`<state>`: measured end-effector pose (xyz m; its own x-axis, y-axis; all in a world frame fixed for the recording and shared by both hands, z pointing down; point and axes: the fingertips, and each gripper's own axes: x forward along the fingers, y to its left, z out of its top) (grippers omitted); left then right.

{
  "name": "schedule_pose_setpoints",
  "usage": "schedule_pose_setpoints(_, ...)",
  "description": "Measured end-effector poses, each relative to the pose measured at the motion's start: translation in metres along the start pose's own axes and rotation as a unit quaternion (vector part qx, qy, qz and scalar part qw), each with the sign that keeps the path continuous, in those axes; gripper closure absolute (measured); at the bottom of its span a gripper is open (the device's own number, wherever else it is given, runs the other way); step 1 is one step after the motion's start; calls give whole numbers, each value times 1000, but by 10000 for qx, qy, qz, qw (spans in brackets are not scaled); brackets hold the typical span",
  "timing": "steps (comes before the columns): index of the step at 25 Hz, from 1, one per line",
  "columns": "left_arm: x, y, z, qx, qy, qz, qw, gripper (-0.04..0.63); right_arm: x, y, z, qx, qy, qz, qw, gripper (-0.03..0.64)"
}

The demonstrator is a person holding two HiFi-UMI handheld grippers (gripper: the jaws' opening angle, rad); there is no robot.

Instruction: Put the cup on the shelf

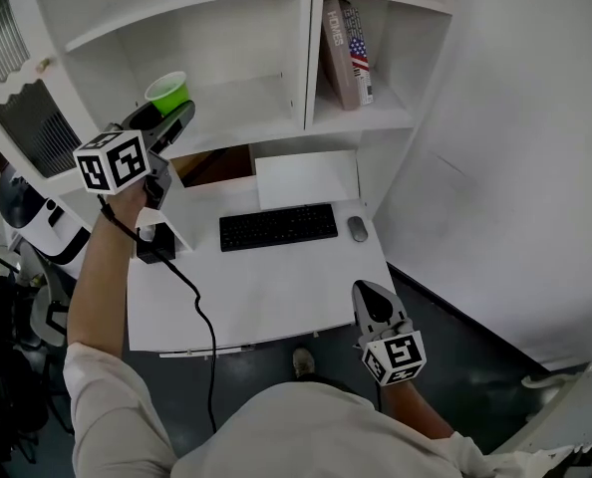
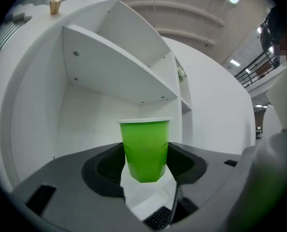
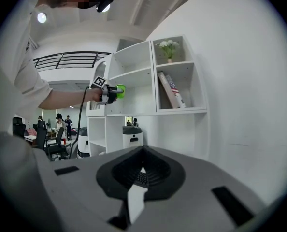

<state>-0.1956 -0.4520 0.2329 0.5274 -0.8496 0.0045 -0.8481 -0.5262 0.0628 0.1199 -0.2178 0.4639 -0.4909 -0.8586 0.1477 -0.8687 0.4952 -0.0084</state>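
Vertically, cup [image 2: 144,149] rim-up, clamped by left hand-held gripper [image 1: 174,116], right hand-held gripper [image 3: 142,156] closed

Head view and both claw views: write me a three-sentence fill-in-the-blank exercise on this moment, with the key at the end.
The cup gripped by the left claw is ____ in colour. The right claw is shut and holds ____. On the desk, the mouse lies just right of the black ____.
Missing words: green; nothing; keyboard.

The cup [image 1: 167,92], in the left hand-held gripper [image 1: 176,110], is before the shelf's [image 1: 266,118] left compartment.
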Motion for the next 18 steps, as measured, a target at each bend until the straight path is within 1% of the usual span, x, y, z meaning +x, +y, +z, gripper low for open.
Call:
schedule_pose_setpoints(7, 33, 23, -30, -38, 382, 105, 9992, 331, -8, -20, -8, 82, 72, -229, 9997, 614)
schedule_pose_setpoints(15, 49, 41, -53, 70, 639, 461, 9969, 330, -4, -27, -11, 117, 113, -278, 9995, 614)
schedule_pose_setpoints(18, 53, 46, -58, 173, 700, 620, 9955, 330, 2, -28, -11, 113, 117, -243, 9996, 614)
